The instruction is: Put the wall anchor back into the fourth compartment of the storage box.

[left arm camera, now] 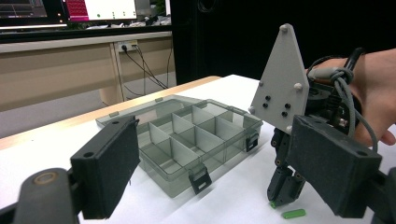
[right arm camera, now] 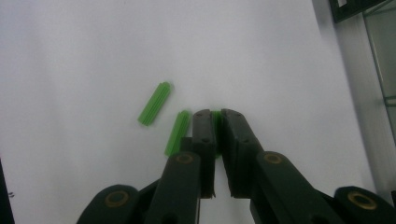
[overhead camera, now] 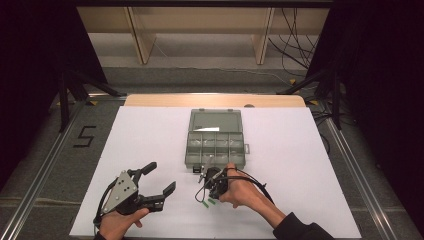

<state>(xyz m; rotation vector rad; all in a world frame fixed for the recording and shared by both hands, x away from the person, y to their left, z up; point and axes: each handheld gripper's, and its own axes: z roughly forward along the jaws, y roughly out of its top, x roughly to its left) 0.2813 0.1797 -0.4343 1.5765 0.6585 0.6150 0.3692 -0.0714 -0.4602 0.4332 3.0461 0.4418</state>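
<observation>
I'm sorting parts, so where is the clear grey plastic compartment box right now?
The clear grey plastic compartment box lies open at the centre of the white table, just beyond the right gripper.

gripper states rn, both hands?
Left gripper: open, empty, above the white sheet.
Right gripper: shut on a green plastic piece, tips down at the sheet.

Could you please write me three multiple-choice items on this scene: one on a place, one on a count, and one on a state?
1. Where does the organiser box lie?
A. Table centre, beyond the grippers
B. On the floor
C. In the left gripper

2. How many green pieces show in the right gripper view?
A. One
B. Three
C. Six

3. The right gripper is:
A. Wide open
B. Shut on a green piece
C. Shut on the box

Answers: A, it sits mid-table with its lid open; B, two lie loose, one is pinched; B, green shows between closed jaws.
</observation>
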